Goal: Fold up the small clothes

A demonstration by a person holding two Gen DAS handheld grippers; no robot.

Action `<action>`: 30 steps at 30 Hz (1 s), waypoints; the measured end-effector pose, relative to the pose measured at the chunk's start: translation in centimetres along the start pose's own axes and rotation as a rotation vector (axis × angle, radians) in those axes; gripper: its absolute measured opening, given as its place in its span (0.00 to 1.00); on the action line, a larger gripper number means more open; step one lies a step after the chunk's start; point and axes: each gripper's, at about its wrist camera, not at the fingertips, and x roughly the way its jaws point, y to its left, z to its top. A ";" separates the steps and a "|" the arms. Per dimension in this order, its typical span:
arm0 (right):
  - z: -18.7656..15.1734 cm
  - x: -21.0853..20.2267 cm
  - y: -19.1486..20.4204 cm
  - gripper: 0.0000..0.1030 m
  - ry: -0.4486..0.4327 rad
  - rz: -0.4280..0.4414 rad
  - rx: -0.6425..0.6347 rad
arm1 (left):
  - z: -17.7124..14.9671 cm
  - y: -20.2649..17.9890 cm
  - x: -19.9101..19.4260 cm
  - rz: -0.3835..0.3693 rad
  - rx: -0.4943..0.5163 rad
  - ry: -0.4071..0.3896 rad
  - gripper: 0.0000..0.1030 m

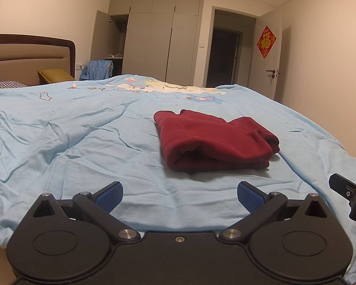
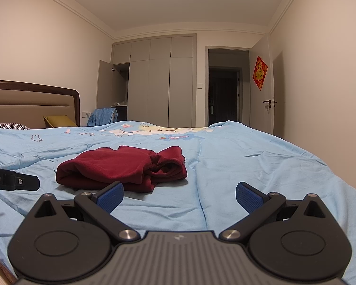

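Observation:
A dark red garment point(image 1: 213, 140) lies folded into a thick bundle on the light blue bedcover point(image 1: 83, 137). My left gripper point(image 1: 180, 198) hovers open just short of it, nothing between its blue pads. In the right wrist view the same red garment point(image 2: 121, 166) sits ahead and to the left, and my right gripper point(image 2: 179, 198) is open and empty over the bedcover point(image 2: 261, 166). Each gripper's black tip shows at the edge of the other's view: the right one point(image 1: 348, 190) and the left one point(image 2: 16, 181).
A padded headboard point(image 1: 30, 57) and a yellow cushion point(image 1: 55, 74) stand at the far left. Grey wardrobes point(image 1: 154, 35) with one door ajar, a blue cloth heap point(image 1: 97, 68), a dark doorway point(image 1: 225, 57) and an open white door point(image 1: 270, 54) lie beyond the bed.

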 end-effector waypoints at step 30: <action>0.1 -0.1 0.0 1.00 0.001 0.000 0.000 | -0.1 -0.3 0.1 0.060 0.040 0.026 0.99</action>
